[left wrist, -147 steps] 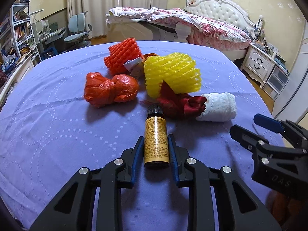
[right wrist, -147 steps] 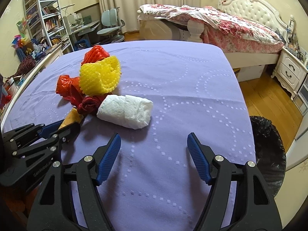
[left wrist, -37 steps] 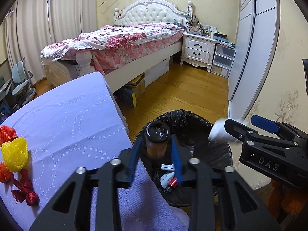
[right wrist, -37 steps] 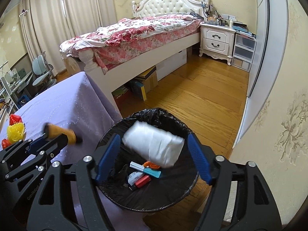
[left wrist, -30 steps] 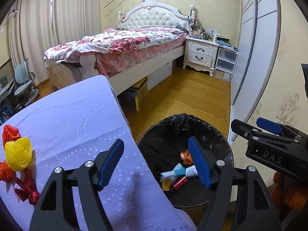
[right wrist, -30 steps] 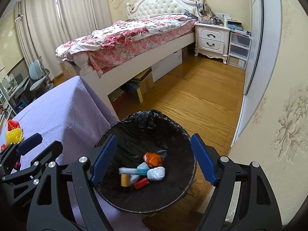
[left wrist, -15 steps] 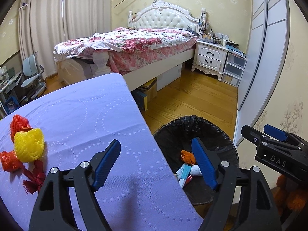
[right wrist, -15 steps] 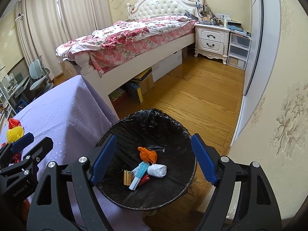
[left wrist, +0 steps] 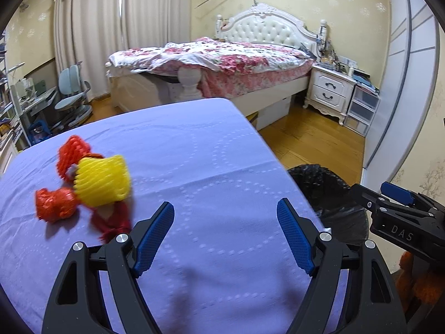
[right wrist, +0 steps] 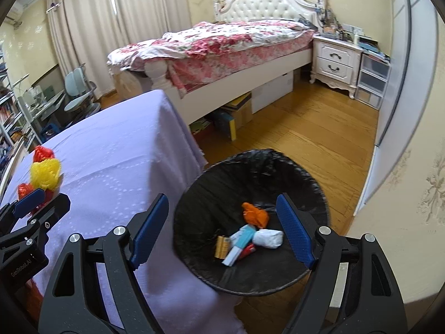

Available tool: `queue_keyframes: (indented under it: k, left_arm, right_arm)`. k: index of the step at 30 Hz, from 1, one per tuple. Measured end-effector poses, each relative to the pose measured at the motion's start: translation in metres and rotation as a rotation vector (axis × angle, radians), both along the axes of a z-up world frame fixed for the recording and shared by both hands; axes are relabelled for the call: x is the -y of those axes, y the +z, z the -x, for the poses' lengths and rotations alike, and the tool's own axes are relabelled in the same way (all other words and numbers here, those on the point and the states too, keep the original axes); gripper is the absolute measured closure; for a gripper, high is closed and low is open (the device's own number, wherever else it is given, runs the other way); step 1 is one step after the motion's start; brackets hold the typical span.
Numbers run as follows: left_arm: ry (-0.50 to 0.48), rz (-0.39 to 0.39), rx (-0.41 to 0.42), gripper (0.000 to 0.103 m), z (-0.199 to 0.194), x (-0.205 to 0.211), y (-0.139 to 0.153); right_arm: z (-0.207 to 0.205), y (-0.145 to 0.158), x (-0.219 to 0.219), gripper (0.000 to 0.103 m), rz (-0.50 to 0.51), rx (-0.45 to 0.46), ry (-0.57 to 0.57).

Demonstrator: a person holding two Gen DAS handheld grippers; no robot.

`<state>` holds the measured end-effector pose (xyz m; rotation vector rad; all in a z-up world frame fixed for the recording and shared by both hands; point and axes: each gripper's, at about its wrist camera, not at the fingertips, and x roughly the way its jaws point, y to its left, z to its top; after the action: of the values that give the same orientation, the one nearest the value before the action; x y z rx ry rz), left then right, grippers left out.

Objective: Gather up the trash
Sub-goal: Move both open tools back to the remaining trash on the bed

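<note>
The left gripper [left wrist: 225, 233] hung over a table [left wrist: 194, 156] draped in a purple cloth stitched with dotted rings, its 2 blue-padded fingers spread wide with nothing between them. The right gripper [right wrist: 222, 228] was likewise spread and empty, above a black-lined bin [right wrist: 194, 194] on the wood floor [right wrist: 306, 128] just off the table's corner. In the bin lay an orange wad [right wrist: 254, 213], a white roll [right wrist: 268, 238], a gold bottle [right wrist: 221, 246] and a blue-white tube [right wrist: 238, 243]. On the cloth, well left of the bin, remained a yellow net [left wrist: 103, 181], a red net [left wrist: 73, 153], a red bag [left wrist: 54, 204] and a dark red scrap [left wrist: 112, 221]. Behind stood a bed [left wrist: 222, 55] with a floral quilt, a white nightstand [left wrist: 331, 91], curtains [left wrist: 111, 27] and a desk chair [left wrist: 72, 94].
</note>
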<state>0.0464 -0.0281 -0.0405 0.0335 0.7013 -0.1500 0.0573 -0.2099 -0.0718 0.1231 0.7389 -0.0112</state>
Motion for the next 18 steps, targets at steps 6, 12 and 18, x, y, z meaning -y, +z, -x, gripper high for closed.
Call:
queue_keyframes:
  k: [6, 12, 18]
  left_arm:
    - [0.077, -0.015, -0.005, 0.027, 0.011, -0.038, -0.003]
    - [0.166, -0.041, -0.009, 0.027, 0.024, -0.078, -0.009]
    - [0.273, -0.026, -0.04, 0.027, 0.035, -0.125, -0.016]
  right_arm:
    - [0.0, 0.003, -0.043, 0.025, 0.019, -0.001, 0.091]
    - [-0.001, 0.002, -0.084, 0.025, 0.025, -0.014, 0.184]
    - [0.007, -0.002, -0.136, 0.025, 0.049, -0.035, 0.308]
